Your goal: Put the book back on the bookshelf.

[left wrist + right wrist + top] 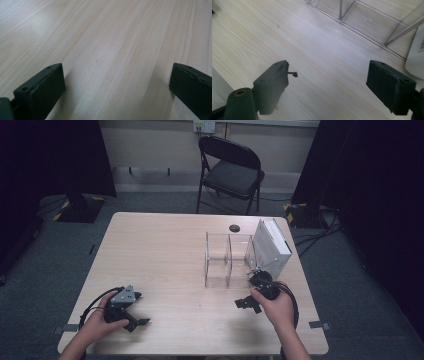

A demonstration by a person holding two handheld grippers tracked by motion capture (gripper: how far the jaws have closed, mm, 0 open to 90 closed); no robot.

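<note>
On the right half of the wooden table (160, 250) stands a clear acrylic divider rack (227, 260), with a white box (272, 247) leaning in its rightmost slot. My right gripper (248, 288) rests just in front of the rack, open, with nothing between its jaws. The right gripper view shows its own gripper (328, 75) over bare wood, the rack's base (367, 22) ahead and the white box (415, 57) at the right edge. My left gripper (141, 309) sits near the table's front left, open and empty. In the left gripper view it (117, 75) frames plain tabletop.
A black folding chair (232, 170) stands beyond the table's far edge. A small black round grommet (234, 228) sits in the tabletop behind the rack. Dark curtains hang on both sides, and cables lie on the floor at the right.
</note>
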